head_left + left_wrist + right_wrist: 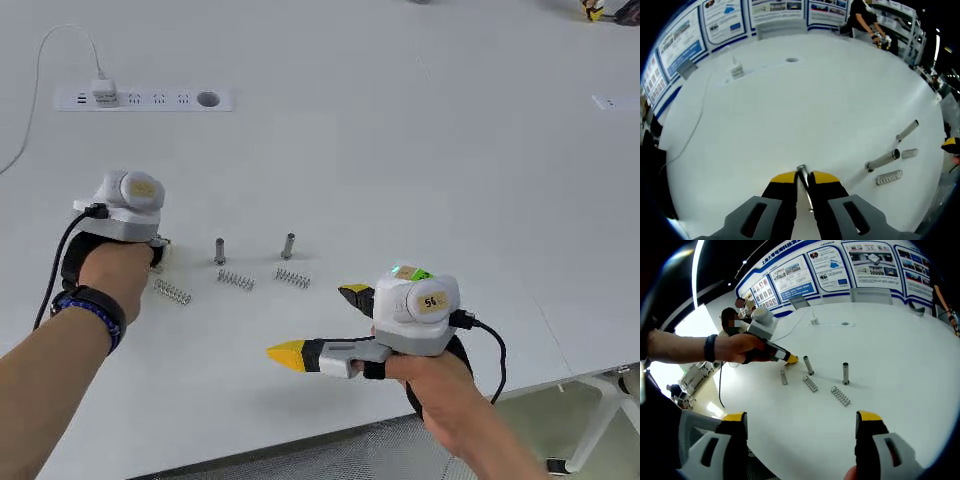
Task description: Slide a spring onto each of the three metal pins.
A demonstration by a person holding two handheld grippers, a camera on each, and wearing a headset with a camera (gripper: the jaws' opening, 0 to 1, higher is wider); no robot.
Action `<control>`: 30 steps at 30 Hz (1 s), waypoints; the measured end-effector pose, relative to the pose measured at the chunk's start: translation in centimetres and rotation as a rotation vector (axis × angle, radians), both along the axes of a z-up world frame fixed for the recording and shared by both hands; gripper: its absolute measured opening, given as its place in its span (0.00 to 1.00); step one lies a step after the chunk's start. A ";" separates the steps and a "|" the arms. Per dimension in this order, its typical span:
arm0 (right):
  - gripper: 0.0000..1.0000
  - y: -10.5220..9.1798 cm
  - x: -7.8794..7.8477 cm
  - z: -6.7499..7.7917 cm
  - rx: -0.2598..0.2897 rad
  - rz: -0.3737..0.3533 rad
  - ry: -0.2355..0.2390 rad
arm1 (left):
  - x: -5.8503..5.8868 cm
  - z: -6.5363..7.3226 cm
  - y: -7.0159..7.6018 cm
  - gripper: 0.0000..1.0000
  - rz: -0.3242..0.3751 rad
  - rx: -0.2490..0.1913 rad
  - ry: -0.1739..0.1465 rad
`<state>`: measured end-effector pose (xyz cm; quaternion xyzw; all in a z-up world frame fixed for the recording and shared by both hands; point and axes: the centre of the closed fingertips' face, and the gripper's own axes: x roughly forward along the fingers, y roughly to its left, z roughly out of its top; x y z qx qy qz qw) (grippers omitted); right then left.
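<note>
On the white table [400, 150], three small coiled steel springs [236, 280] lie beside two upright grey metal pins [220, 250]. Left tongs [802, 179] pinch the third pin [801, 172]; right tongs [801, 417] are spread, empty. Risk: a weak pinch lets the pin tip, so the spring snags.

the white tabletop [420, 170] lies bare beyond and right of two upright grey metal pins [220, 250], as far as the white power strip [143, 99]. three coiled wire springs [236, 279] lie just in front of them. the left tongs [802, 176], closed on a third grey metal pin [802, 171], block the left side; the wide-spread right tongs [320, 322] crowd the near edge.
</note>
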<state>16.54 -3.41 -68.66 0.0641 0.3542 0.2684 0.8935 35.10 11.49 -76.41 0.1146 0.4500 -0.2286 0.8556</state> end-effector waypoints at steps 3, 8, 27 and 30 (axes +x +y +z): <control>0.90 -0.1 0.0 -0.2 0.004 0.003 0.005 | 0.1 0.0 0.0 0.09 0.022 0.011 -0.004; 0.90 -0.1 -0.1 -0.4 0.008 0.012 0.009 | 0.1 0.1 0.3 0.08 0.033 0.034 -0.014; 0.90 -1.2 0.1 -0.3 0.005 0.018 0.006 | -0.6 0.8 2.1 0.07 0.094 -0.079 -0.024; 0.90 -1.2 0.1 -0.2 0.007 0.015 0.006 | -0.5 1.2 2.5 0.07 0.099 -0.082 -0.034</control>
